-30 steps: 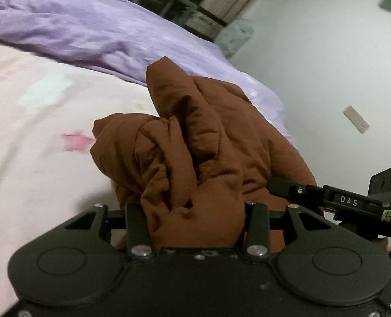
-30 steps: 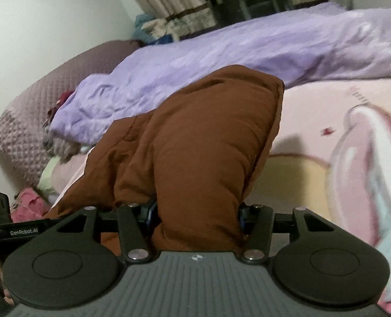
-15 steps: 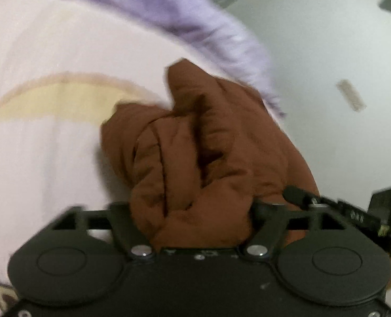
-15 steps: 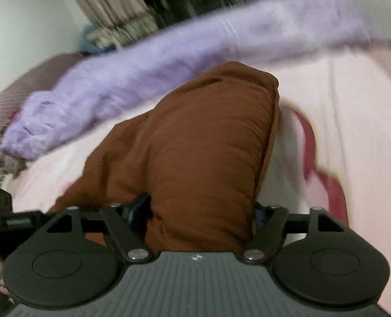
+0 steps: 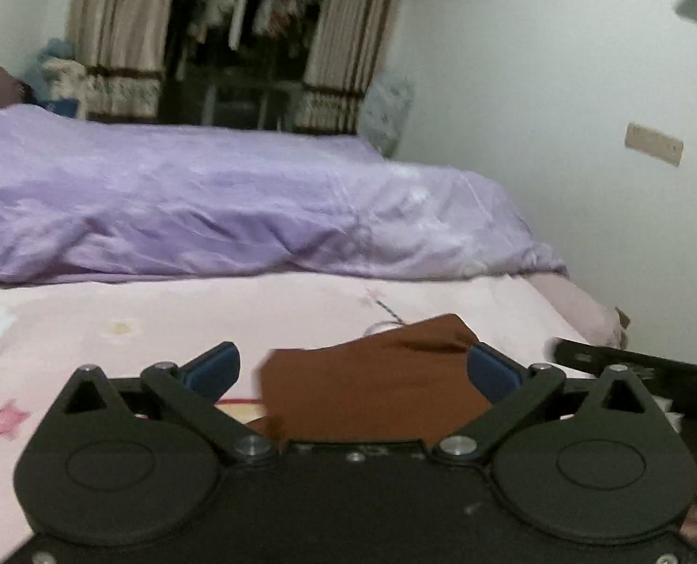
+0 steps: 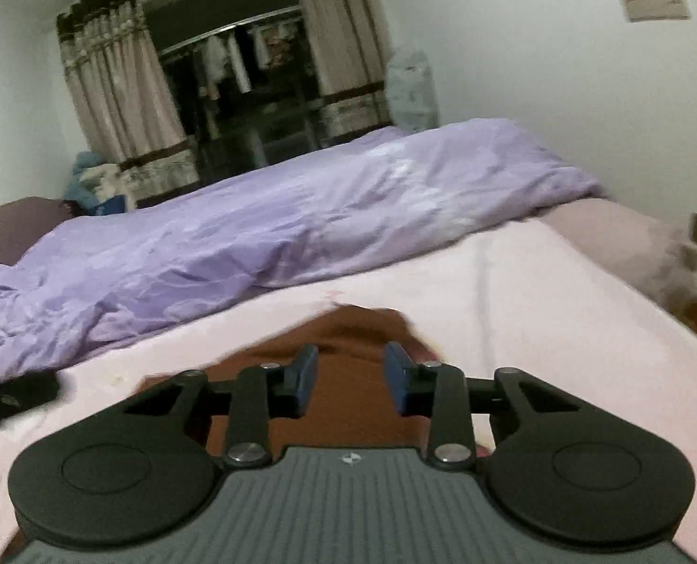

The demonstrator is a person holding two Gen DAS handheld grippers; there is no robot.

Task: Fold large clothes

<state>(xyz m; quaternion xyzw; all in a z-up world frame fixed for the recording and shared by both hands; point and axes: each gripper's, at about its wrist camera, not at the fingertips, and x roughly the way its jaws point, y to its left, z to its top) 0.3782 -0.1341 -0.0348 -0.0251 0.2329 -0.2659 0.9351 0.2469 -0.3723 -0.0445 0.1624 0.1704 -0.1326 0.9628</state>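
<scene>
A brown padded jacket (image 5: 372, 385) lies low on the pink bedsheet (image 5: 113, 324). In the left wrist view it shows just beyond my left gripper (image 5: 351, 369), whose blue-padded fingers (image 5: 212, 369) are spread wide with nothing pinched between them. In the right wrist view the jacket (image 6: 348, 329) lies under and beyond my right gripper (image 6: 351, 380), whose fingers (image 6: 301, 378) are parted with a clear gap, holding nothing. The right gripper's body also shows at the right edge of the left wrist view (image 5: 630, 366).
A crumpled purple duvet (image 5: 207, 207) lies across the far half of the bed, also in the right wrist view (image 6: 254, 225). Curtains (image 6: 122, 108) and a dark closet stand behind. A white wall (image 5: 560, 117) runs along the bed's right side.
Both grippers were shut on the bunched jacket held up off the bed. Now both are open, the jacket lies down on the sheet, and both views have tilted up toward the room.
</scene>
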